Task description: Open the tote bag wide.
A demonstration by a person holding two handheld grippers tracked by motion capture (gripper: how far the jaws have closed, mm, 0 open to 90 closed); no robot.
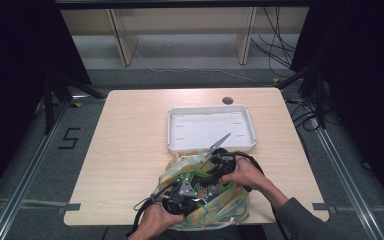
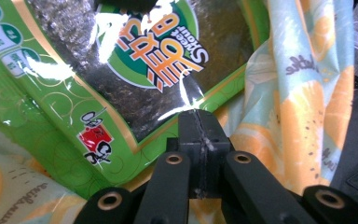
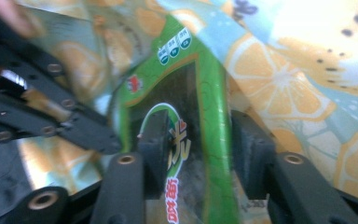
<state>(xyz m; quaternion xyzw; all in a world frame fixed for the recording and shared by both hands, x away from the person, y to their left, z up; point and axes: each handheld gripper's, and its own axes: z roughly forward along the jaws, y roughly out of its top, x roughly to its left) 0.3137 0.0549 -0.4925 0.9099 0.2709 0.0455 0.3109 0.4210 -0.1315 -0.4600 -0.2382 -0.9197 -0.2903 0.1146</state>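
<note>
Right gripper view: my right gripper [image 3: 193,154] fingers straddle the green snack packet [image 3: 200,107], not yet clamped. My left gripper [image 2: 199,140] fingers are clenched on the bag [image 2: 303,93] edge just beside it.

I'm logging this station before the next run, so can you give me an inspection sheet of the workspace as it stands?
Surface: pale wooden table, bare apart from the things listed.
Job's things: green snack packet lying inside an orange-print bag at the near edge; white tray behind it, nothing in it.
Clutter: nothing seen.
Grippers: left gripper has its jaws closed on the bag's edge beside the packet; right gripper has its jaws astride the packet's green edge, whether the pads press on it cannot be told.
Cables: one trails off the near edge; loose cables on the floor at far right.
Surroundings: wooden shelf frame behind, dark curtains either side.
</note>
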